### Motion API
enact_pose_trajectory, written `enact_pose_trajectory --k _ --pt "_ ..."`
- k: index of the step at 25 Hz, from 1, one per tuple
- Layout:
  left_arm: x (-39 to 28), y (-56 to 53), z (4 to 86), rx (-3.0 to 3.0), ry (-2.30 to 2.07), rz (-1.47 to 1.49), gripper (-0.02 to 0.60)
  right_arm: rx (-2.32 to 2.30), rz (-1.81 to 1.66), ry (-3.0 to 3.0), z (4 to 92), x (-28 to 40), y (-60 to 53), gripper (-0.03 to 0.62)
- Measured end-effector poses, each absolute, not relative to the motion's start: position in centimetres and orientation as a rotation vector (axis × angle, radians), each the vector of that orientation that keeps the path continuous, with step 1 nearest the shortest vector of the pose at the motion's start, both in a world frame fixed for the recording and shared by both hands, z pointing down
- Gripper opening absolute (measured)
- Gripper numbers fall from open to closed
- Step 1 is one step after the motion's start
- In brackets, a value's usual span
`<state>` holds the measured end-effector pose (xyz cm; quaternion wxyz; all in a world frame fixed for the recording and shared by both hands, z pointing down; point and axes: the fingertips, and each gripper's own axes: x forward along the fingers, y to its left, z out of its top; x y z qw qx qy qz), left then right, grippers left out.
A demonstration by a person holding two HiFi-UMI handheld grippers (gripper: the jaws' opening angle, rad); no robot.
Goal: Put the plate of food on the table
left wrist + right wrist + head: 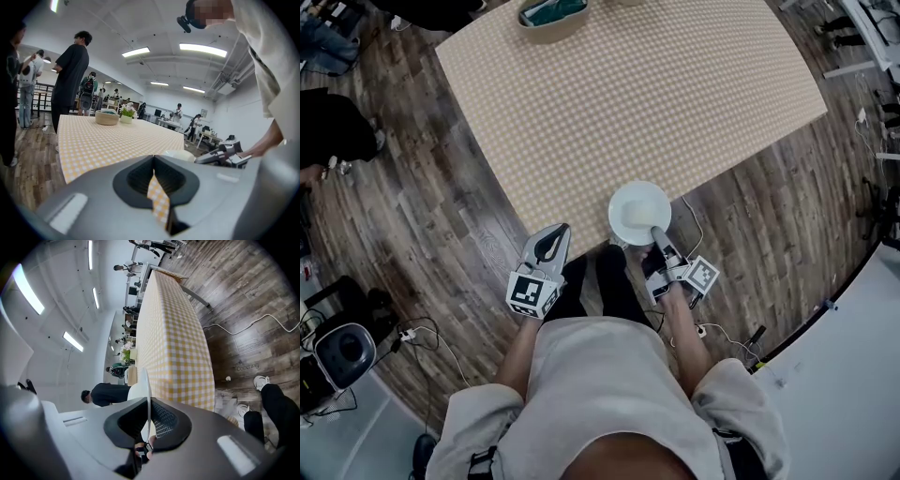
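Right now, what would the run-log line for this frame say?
right tongs: shut on plate rim | plate: at table near edge, not released | left tongs: shut, empty, off table

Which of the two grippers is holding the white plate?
The right gripper, clamped on the rim of the plate; the left gripper is shut and holds nothing.

Table (pixel 628 103) in yellow-checked cloth, woven basket (pixel 551 17) at its far edge, wooden floor (pixel 422 216) beneath.

Smooth glossy white plate (pixel 636 210), matt checked tablecloth (pixel 628 103) of woven cloth, and grained, faintly shiny wood-plank floor (pixel 769 211).
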<state>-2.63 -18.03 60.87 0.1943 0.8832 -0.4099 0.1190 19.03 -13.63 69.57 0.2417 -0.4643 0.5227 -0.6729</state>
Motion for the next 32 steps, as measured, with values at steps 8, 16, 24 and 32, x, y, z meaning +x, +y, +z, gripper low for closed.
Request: enact_pose_trajectory --k 8,16,24,32 --pt "-4.1 -17.8 61.2 2.450 -1.165 0.332 0.011 -1.271 -1.844 1.474 70.6 17.9 -16.6 0.012" --pt "-5.0 -17.5 61.2 2.424 -1.191 0.329 0.011 -1.265 -1.842 1.538 71.4 17.0 -22.6 0.012" --pt "-6.0 -17.8 61.4 2.390 -1.218 0.320 0.009 -1.239 -1.829 1.539 71.0 15.7 -30.3 0.012" --pt "-6.5 -16.0 61.2 2.388 -1.235 0.291 0.010 -1.231 -1.801 1.520 71.2 15.6 -35.2 0.012"
